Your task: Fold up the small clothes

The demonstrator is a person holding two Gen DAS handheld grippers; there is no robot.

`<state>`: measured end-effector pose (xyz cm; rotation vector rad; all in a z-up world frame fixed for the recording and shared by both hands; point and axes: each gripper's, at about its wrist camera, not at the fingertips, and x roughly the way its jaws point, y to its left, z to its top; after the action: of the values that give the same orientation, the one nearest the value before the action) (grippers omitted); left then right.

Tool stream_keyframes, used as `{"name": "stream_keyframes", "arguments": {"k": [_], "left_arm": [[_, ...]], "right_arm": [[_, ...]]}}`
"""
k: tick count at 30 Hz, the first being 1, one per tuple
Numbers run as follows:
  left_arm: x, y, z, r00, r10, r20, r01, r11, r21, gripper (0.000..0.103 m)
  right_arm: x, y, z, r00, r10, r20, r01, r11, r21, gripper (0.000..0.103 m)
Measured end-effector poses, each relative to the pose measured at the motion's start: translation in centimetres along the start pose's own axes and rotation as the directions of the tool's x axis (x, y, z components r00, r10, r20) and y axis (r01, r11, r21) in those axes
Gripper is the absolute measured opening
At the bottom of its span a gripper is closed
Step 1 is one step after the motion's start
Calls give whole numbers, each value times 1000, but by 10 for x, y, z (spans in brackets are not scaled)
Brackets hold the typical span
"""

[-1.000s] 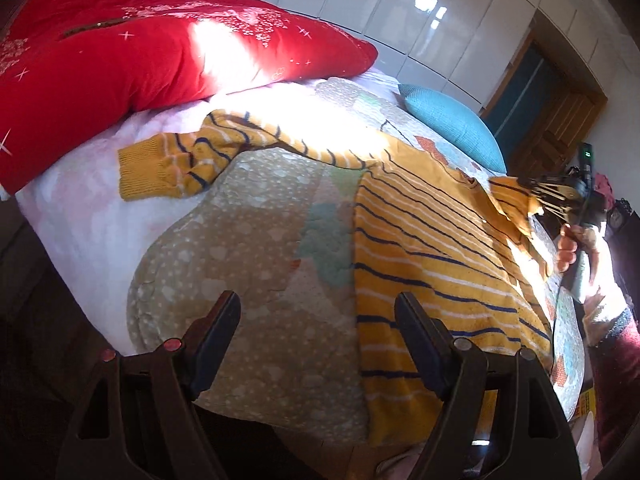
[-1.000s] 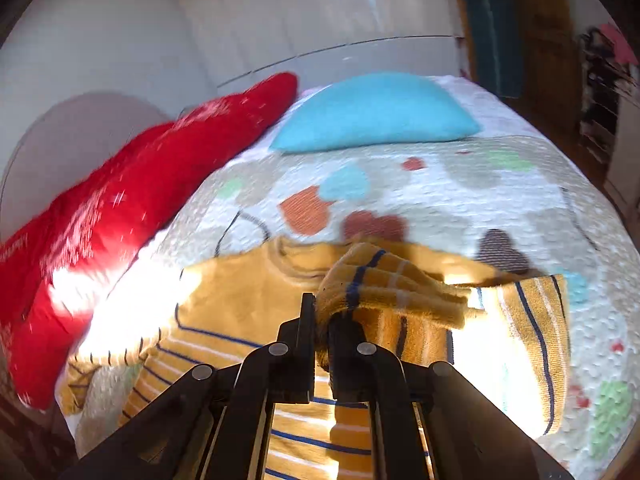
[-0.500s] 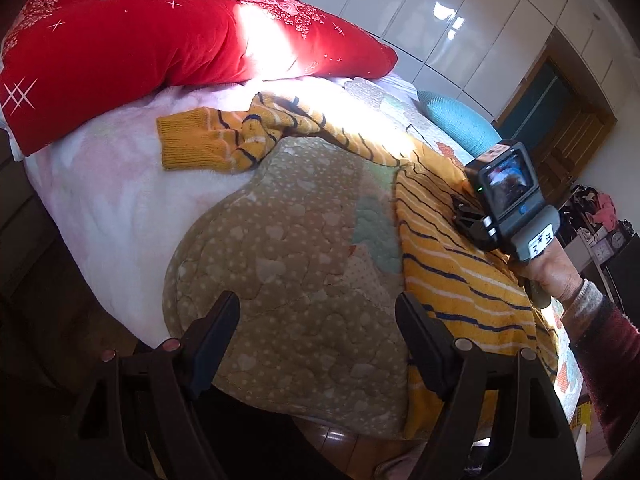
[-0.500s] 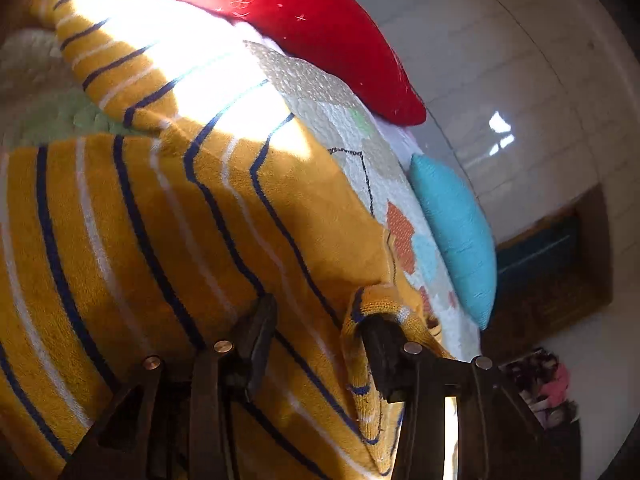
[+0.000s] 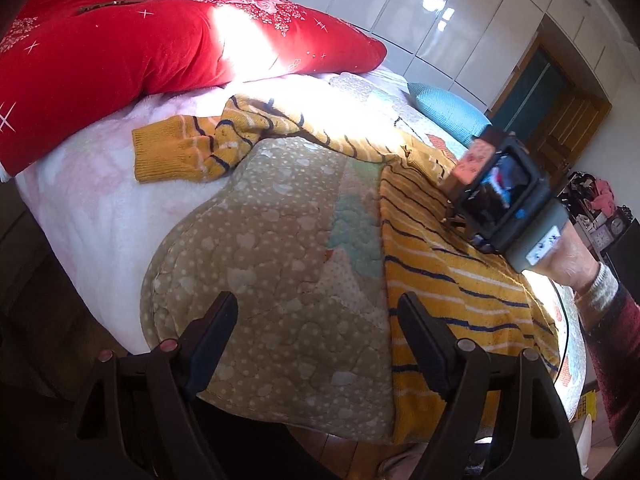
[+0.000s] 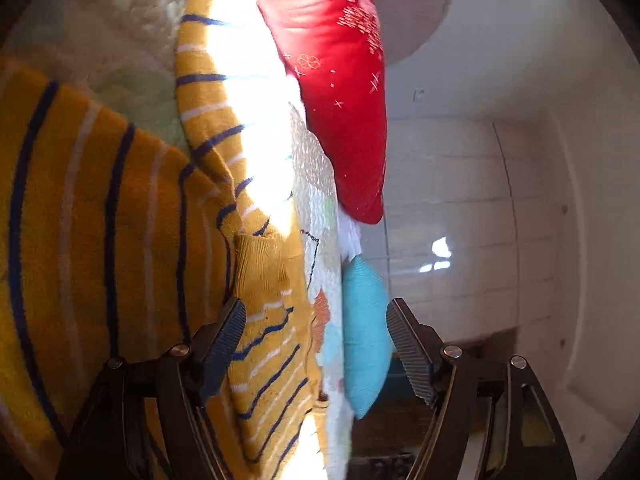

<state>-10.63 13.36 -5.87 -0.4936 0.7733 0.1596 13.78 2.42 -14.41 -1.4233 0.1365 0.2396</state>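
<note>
The sweater (image 5: 448, 280) is spread on the bed (image 5: 280, 280). The right gripper (image 6: 316, 344) is opening over the folded sleeve (image 6: 272, 320); the left gripper (image 5: 316, 340) is held wide, empty. The sleeve could be snagged and unfolded.

Right wrist view, rolled so the bed ran top to bottom of the frame.

- Right gripper (image 6: 316, 344): two dark fingers (image 6: 218, 346) at the lower edge, jaws opening, pads pressing on nothing; the sweater's folded sleeve lay in the gap beyond them.
- Yellow sweater (image 6: 92, 240): mustard knit with navy and white stripes, spread across the left half; one sleeve (image 6: 208, 92) stretched toward the top in strong sunlight; a plain ribbed cuff (image 6: 262, 268) lay on the body, just above the left finger.
- Quilt (image 6: 320, 184): pale, with patterned patches, under the sweater.
- Red pillow (image 6: 340, 92): embroidered, at the top centre.
- Blue cushion (image 6: 366, 336): between the fingers, farther off.
- Wall (image 6: 500, 208): white and glossy, on the right.
</note>
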Motion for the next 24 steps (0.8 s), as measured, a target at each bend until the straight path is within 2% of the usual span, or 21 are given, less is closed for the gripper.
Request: {"name": "stream_keyframes", "arguments": {"k": [3,6,8,12,16,17,18,20,21,22,24], "left_arm": [[8,14,12,1000,10,4,-10,999,-42,82],[20,35,31,1000,-4,22,7,992,-123,82],[32,53,44,1000,-2,24,7,980,-197,82],[44,89,67,998,18,67,6,938,-346,85],[63,110,85,995,-37,90,72,903,-424,86],[66,111,90,995,-34,98,73,901,-427,82],[67,111,95,994,-21,104,63,903,-424,55],[74,109,108,998,18,54,5,918,-396,7],[73,107,113,998,35,49,-13,920,-393,6],[70,103,119,996,73,53,-47,926,-374,6],[55,93,139,979,181,95,-146,944,-295,6]], "right_arm": [[-10,-42,-24,996,81,-39,-72,977,201,79],[-27,-77,-55,979,200,-27,-174,905,388,80],[-41,-90,-78,967,255,-4,-223,852,474,81],[-59,-99,-121,954,299,-12,-239,785,572,81],[-79,-90,-159,943,332,-28,-228,703,673,81],[-79,-92,-168,941,337,-40,-217,688,693,81],[-80,-94,-177,938,342,-54,-205,674,710,81],[-95,-81,-188,931,358,-65,-192,636,747,81],[-95,-85,-196,927,370,-64,-193,615,765,81],[-100,-71,-197,925,375,-62,-191,598,778,79],[-108,-62,-206,927,370,-66,-175,581,795,75]]}}
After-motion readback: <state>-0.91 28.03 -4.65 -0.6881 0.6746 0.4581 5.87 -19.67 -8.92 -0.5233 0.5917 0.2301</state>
